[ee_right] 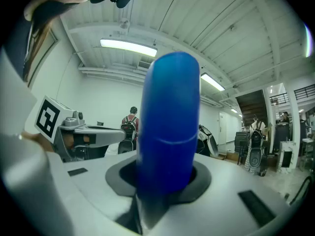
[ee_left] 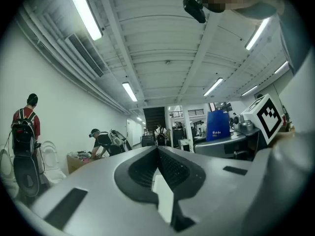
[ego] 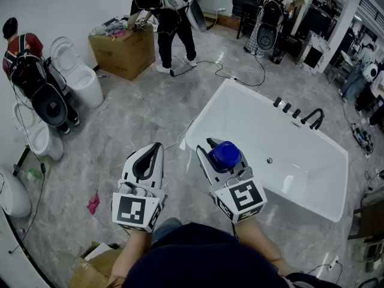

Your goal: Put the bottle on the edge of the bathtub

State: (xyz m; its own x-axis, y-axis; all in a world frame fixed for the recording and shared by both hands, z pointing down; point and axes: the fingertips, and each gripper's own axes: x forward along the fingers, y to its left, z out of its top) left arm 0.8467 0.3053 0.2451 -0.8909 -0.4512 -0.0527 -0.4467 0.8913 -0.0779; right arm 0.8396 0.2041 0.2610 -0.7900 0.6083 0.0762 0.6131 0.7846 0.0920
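Right gripper (ego: pixel 219 148) pinches blue bottle (ego: pixel 225 155) over bathtub (ego: pixel 312 161) corner | left gripper (ego: pixel 155 148) pressed together, empty (both angled upward)

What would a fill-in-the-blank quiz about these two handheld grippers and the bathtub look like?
1. The right gripper is shut on a ___ bottle.
2. The left gripper, its jaws together, holds ___.
3. The faucet on the white bathtub is coloured ___.

Missing words: blue; nothing; black.
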